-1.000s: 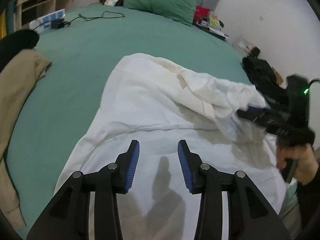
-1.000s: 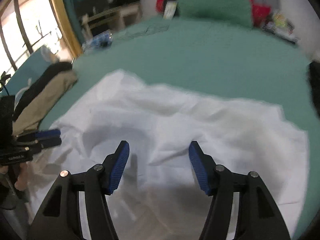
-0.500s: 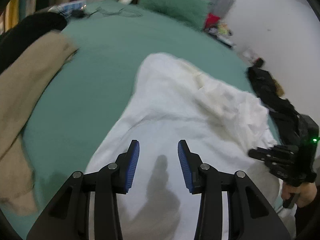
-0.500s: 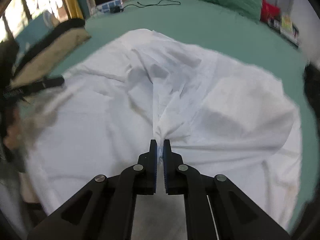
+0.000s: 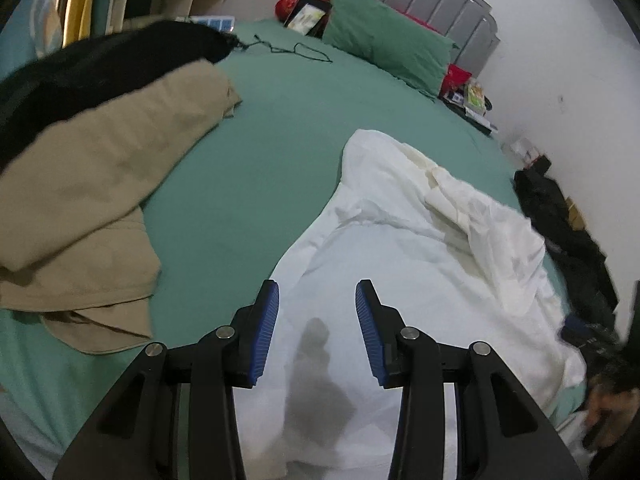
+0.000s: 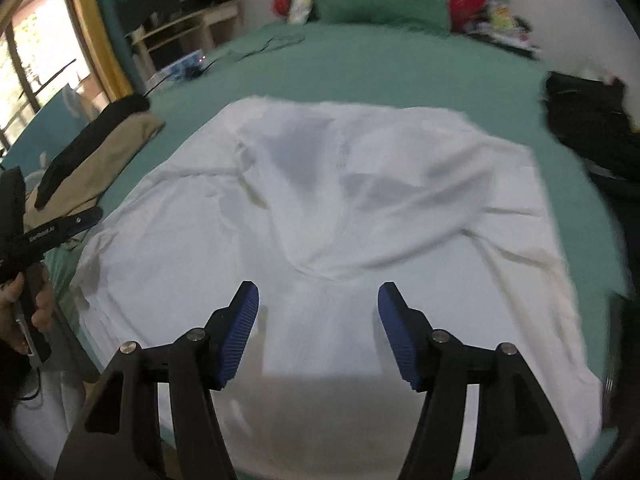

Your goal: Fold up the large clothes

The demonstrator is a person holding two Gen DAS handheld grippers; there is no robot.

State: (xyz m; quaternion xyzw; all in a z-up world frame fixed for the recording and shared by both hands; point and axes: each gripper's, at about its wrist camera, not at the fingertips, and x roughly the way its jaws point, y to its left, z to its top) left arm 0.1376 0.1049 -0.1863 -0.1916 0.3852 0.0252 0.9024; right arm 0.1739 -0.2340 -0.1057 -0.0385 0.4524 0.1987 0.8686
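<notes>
Both grippers I hold hover over the white garment (image 6: 340,208) spread across the bed's (image 6: 400,68) near edge. Left gripper (image 5: 317,330): jaws apart, empty. Right gripper (image 6: 318,334): jaws opening, nothing between them.

white garment (image 6: 320,208), green bedsheet (image 5: 280,120), tan trousers (image 5: 88,184)

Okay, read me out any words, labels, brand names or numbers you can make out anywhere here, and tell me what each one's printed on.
White lettering on the side of the left hand-held gripper, seen in the right wrist view: too blurred to read.
Tablet screen propped by the green pillow: a picture shows, no legible text.
Books and packets at the bed's far corner: print too small to read.
Nothing else carries writing.
</notes>
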